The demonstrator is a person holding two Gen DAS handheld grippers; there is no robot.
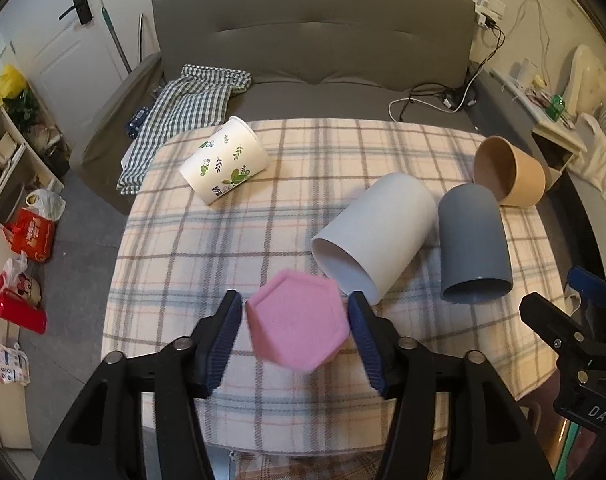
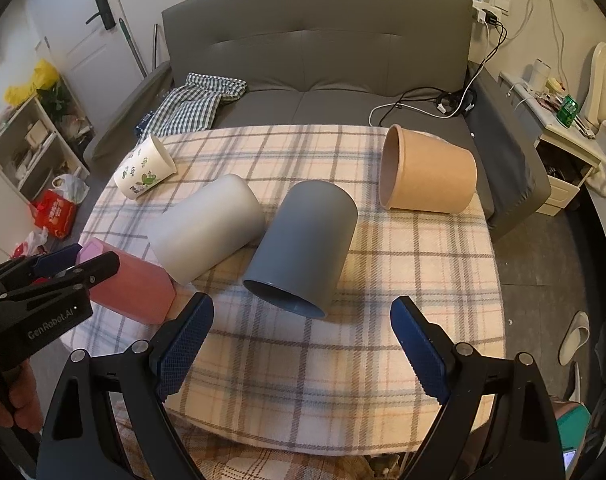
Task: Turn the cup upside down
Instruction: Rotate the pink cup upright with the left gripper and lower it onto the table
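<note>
A pink hexagonal cup (image 1: 299,322) stands between the fingers of my left gripper (image 1: 295,316), base up; the pads sit at its sides with small gaps showing. In the right wrist view the pink cup (image 2: 131,284) is at the table's left edge with the left gripper (image 2: 69,266) around it. A white cup (image 1: 377,236), a grey cup (image 1: 473,244), a tan cup (image 1: 511,172) and a leaf-print cup (image 1: 223,160) lie on their sides. My right gripper (image 2: 303,340) is open and empty, in front of the grey cup (image 2: 303,248).
The round table wears a plaid cloth (image 2: 403,280). A grey sofa (image 2: 323,60) with a checked garment (image 2: 191,104) stands behind it. Shelves and bags (image 1: 31,232) are on the floor at left, a bedside cabinet (image 2: 563,148) at right.
</note>
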